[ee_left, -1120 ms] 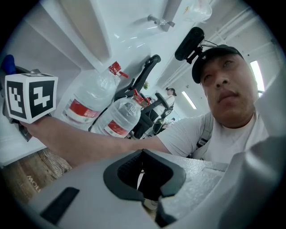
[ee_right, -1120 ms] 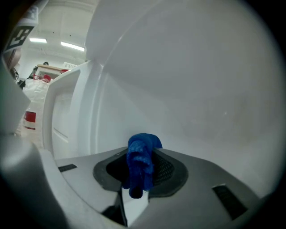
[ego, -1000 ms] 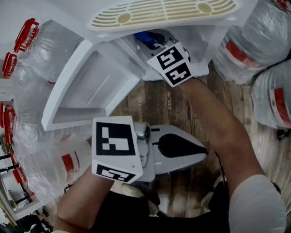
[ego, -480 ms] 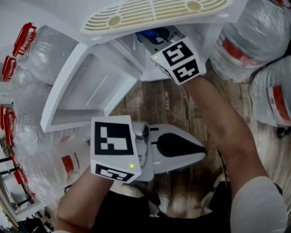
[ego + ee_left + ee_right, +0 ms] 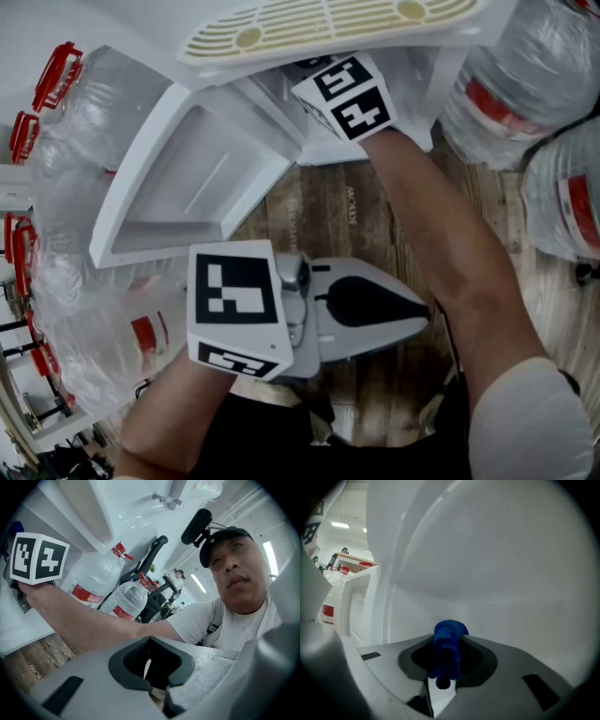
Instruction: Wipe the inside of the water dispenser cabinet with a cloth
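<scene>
The blue cloth point(image 5: 448, 652) is bunched up between the jaws of my right gripper point(image 5: 446, 644), which is shut on it. It sits right against the white inner wall of the cabinet point(image 5: 487, 564). In the head view only the right gripper's marker cube point(image 5: 342, 94) shows, at the cabinet opening under the dispenser's front; its jaws and the cloth are hidden inside. My left gripper point(image 5: 417, 314) hangs low over the wooden floor, shut and holding nothing, and in its own view the left gripper point(image 5: 149, 644) points up at the person.
The white cabinet door point(image 5: 187, 178) stands open to the left. The slotted drip tray point(image 5: 328, 23) overhangs the opening. Large water bottles with red caps point(image 5: 56, 187) crowd the left, and more bottles point(image 5: 525, 84) stand at the right. Wooden floor point(image 5: 328, 206) lies in front.
My right gripper has moved left and deeper into the cabinet. The blue cloth, visible in the head view before, is now hidden. The left gripper has stayed put.
</scene>
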`<state>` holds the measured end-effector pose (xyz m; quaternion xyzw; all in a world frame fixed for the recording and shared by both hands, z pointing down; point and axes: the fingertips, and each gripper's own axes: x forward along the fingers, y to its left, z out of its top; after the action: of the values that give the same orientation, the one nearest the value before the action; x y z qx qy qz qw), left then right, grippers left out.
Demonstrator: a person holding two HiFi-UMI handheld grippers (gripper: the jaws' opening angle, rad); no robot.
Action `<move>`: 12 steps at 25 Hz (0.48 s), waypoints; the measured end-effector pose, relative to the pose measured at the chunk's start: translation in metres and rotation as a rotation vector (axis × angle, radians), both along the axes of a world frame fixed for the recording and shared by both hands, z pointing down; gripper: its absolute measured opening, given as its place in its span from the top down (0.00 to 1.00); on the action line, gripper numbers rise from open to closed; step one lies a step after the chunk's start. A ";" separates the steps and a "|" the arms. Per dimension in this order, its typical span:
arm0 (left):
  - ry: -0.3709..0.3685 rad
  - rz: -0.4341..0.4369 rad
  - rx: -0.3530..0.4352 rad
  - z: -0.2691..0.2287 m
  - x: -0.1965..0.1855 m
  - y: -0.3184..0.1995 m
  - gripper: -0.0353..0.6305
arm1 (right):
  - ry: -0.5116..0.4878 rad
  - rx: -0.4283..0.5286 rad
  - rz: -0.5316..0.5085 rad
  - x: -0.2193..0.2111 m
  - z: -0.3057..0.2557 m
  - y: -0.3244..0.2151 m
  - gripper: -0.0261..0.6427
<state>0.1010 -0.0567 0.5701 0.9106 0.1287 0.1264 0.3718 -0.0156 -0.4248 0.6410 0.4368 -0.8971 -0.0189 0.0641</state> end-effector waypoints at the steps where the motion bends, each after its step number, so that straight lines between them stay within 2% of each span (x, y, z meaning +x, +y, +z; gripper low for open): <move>1: 0.000 0.001 -0.001 0.000 0.000 0.000 0.94 | 0.007 0.010 -0.007 -0.002 -0.001 0.004 0.82; 12: 0.011 0.013 -0.006 -0.001 0.005 0.001 0.94 | 0.003 0.069 -0.088 -0.009 -0.008 0.054 0.82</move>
<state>0.1056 -0.0553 0.5694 0.9092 0.1370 0.1236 0.3732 -0.0245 -0.3713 0.6333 0.3990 -0.9140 -0.0532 0.0495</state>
